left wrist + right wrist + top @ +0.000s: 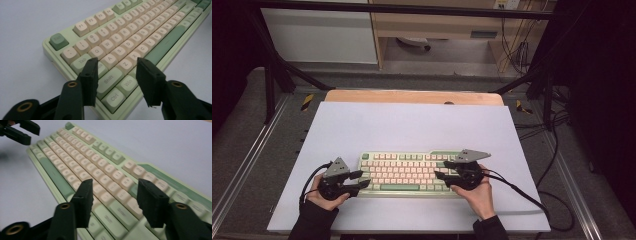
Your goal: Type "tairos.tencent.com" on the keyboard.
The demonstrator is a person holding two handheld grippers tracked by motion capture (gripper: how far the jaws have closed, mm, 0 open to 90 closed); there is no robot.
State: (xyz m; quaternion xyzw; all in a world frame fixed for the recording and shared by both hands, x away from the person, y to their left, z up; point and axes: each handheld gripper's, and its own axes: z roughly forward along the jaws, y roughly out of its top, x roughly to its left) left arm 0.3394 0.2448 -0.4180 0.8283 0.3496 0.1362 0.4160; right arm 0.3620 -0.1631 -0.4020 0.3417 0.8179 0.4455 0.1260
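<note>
I see the green-and-cream keyboard (pixel 404 173) low in the frame's centre on the white mat (pixel 412 125). Left gripper (pixel 361 180) and right gripper (pixel 441 169) stand apart, holding nothing. It looks rigid, fairly heavy; I'd grasp its end edges, not the keycaps.

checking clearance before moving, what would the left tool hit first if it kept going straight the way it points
Most likely the keyboard: the left tool points across its near left corner, open jaws over the Shift and Z keys. How high it sits above the keys is unclear.
</note>
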